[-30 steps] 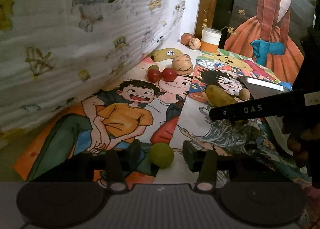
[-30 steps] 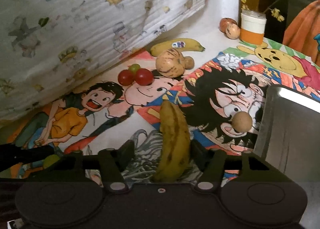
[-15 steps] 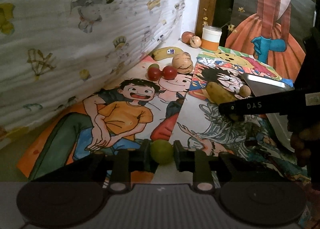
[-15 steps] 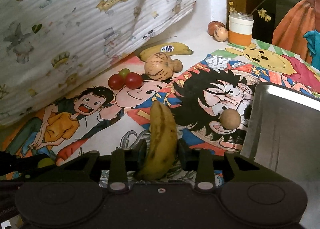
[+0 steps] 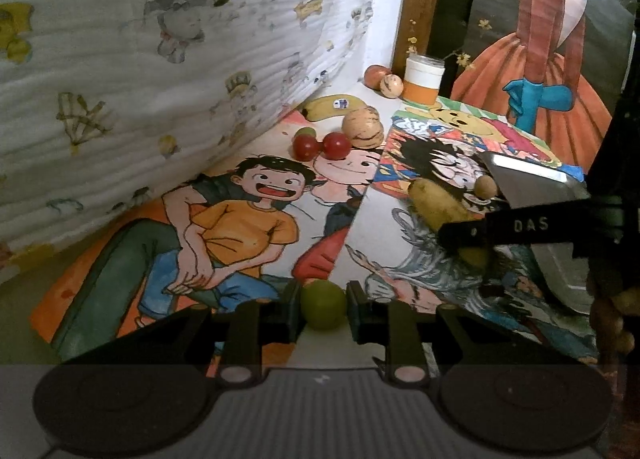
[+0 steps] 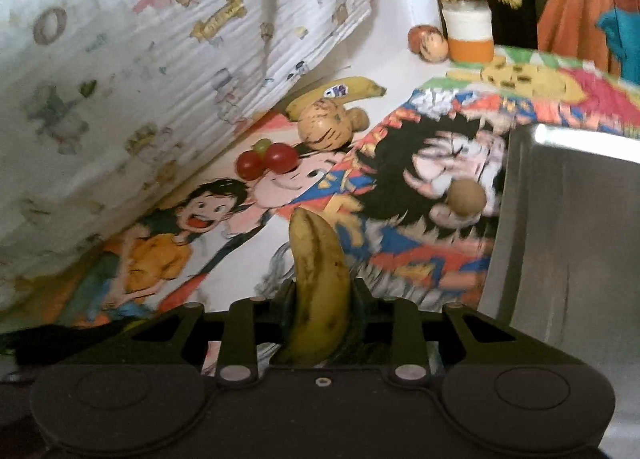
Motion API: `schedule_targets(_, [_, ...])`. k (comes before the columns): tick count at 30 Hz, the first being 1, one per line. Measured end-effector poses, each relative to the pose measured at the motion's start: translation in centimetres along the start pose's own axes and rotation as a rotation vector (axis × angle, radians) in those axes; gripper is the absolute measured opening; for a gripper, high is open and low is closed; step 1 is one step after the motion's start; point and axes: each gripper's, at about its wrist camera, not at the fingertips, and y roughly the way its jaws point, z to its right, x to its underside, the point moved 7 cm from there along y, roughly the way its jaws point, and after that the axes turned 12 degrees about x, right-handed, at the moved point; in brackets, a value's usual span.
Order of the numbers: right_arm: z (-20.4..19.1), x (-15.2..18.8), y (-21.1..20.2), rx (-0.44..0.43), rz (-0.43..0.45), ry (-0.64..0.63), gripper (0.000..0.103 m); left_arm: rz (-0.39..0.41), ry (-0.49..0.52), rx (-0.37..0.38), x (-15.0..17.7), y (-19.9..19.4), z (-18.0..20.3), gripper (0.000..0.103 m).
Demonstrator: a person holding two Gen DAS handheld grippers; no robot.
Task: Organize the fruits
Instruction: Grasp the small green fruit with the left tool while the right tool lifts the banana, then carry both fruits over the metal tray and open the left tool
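Observation:
My left gripper (image 5: 323,309) is shut on a small green round fruit (image 5: 323,303) low over the cartoon mat. My right gripper (image 6: 320,313) is shut on a spotted yellow banana (image 6: 318,283), held above the mat; it shows in the left wrist view (image 5: 438,207) too. A steel tray (image 6: 560,239) lies to the right. A small brown fruit (image 6: 466,198) sits at the tray's left edge. Farther back lie two red fruits (image 6: 266,161) with a green one, a striped tan melon (image 6: 324,125) and a second banana (image 6: 340,93).
A patterned white cloth (image 5: 160,59) rises along the left. An orange and white jar (image 5: 422,79) stands at the back with two round fruits (image 5: 384,81) beside it. A painted panel (image 5: 540,39) stands at the back right.
Both grippers have closed, the left on the green fruit, the right on the banana. The right gripper has lifted and moved forward with the banana.

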Motion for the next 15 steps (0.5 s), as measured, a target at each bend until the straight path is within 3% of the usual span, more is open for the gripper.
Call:
schedule_targets(9, [0.5, 1.7, -4.2, -0.08, 0.029, 0.144, 0.031, 0.015, -0.043, 0.095, 0.3, -1.4, 1.4, 0.027])
schedule_targets(15, [2.2, 0.1, -7.3, -0.059, 0.111, 0.16, 0.031, 0.055, -0.03, 0.118, -0.3, -3.3, 2.5, 0.027])
